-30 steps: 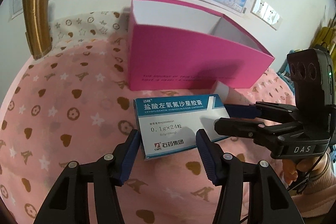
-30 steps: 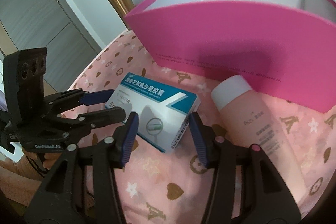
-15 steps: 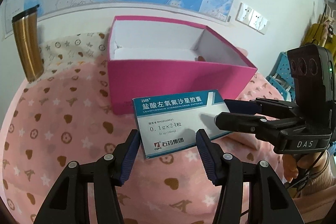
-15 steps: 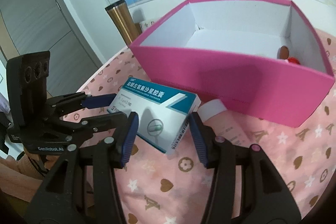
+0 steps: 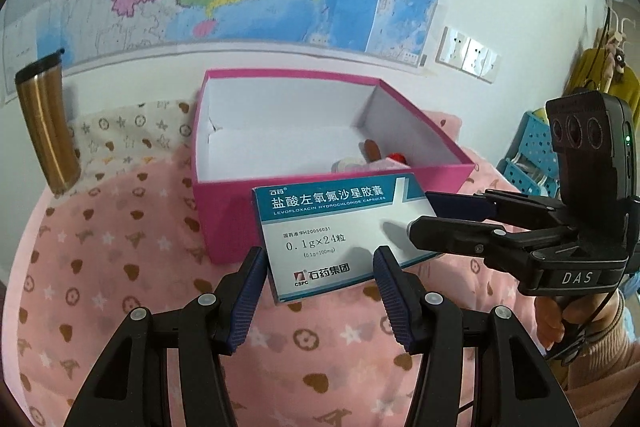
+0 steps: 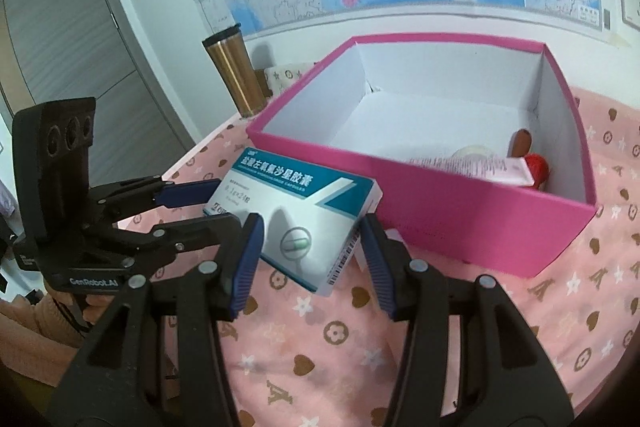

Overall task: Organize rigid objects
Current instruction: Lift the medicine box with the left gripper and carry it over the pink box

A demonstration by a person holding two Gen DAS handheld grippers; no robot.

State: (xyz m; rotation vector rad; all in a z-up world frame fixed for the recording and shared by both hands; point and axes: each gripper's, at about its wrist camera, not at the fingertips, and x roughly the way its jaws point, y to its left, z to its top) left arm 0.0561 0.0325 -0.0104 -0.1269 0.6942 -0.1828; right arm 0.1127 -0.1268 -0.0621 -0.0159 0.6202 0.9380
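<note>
At frame centre, before the pink bin [image 5: 320, 211], the pill box [image 5: 340, 235] hung clamped between both grippers [image 5: 320, 287] [image 6: 310, 251] at opposite ends — probably light, stiff card, crushable, best gripped on short edges.

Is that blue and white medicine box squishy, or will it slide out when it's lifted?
The blue and white cardboard medicine box probably stays stiff: its edges look straight in both grips. Likely light, being a thin capsule carton. Its glossy faces might slip, though the ribbed pads should help.
</note>
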